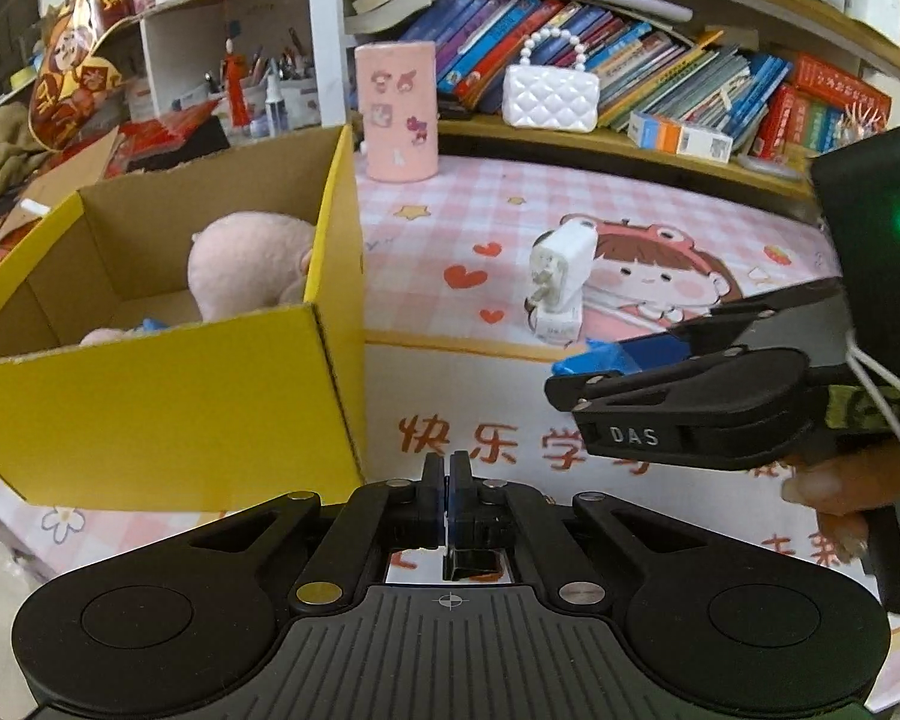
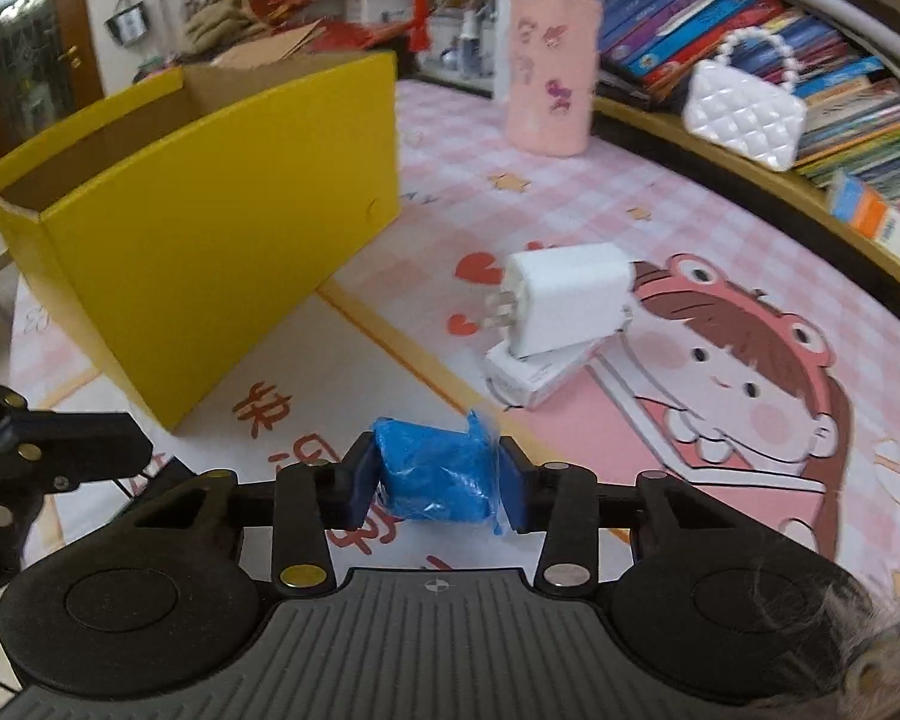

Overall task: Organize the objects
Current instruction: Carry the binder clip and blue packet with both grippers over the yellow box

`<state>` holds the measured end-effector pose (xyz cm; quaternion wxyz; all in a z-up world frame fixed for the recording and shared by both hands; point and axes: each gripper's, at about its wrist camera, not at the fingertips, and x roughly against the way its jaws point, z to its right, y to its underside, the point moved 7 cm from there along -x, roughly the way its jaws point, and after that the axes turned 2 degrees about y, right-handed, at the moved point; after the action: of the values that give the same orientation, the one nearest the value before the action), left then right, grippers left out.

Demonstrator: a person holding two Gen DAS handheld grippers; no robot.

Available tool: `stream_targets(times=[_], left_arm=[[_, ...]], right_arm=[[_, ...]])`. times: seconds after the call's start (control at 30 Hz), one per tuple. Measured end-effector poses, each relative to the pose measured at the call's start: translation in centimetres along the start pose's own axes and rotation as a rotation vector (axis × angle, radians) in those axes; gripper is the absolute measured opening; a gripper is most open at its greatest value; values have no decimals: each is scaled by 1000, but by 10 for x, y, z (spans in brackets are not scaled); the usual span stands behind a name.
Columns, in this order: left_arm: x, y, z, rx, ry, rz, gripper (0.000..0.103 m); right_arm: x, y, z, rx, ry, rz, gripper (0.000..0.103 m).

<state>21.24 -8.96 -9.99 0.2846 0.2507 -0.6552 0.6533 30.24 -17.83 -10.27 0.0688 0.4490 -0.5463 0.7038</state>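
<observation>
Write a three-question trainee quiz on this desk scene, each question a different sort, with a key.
1. True or false: the left gripper is shut and holds nothing.
2. What does the right gripper hold? A) white charger B) blue packet C) pink tin
3. Fill in: the pink plush lies inside the yellow ____.

Key: 1 true. 2 B, the blue packet; the charger rests on a white box. 3 box.
</observation>
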Motion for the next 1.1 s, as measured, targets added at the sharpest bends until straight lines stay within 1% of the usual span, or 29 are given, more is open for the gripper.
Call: stream_targets(times=[0.13, 0.23, 0.47, 0.57, 0.73, 0.9, 1.1], left_arm=[[2, -6, 5, -6, 26, 14, 0], [4, -5, 6, -4, 43, 20, 0], [19, -1, 0, -12, 81, 45, 0], [26, -1, -9, -19, 96, 60, 0], [38, 4, -24, -19, 137, 63, 0], [55, 14, -40, -35, 159, 73, 0], [76, 30, -69, -27, 163, 71, 0]], right_arm=[[24, 1, 7, -82, 23, 29, 38], [40, 6, 11, -154, 38, 32, 38], [69, 20, 5, -243, 135, 11, 38], [81, 27, -2, -301, 145, -12, 38], [100, 33, -27, -358, 172, 1, 38], [103, 41, -59, -355, 201, -16, 38], [108, 45, -101, -338, 202, -25, 38]])
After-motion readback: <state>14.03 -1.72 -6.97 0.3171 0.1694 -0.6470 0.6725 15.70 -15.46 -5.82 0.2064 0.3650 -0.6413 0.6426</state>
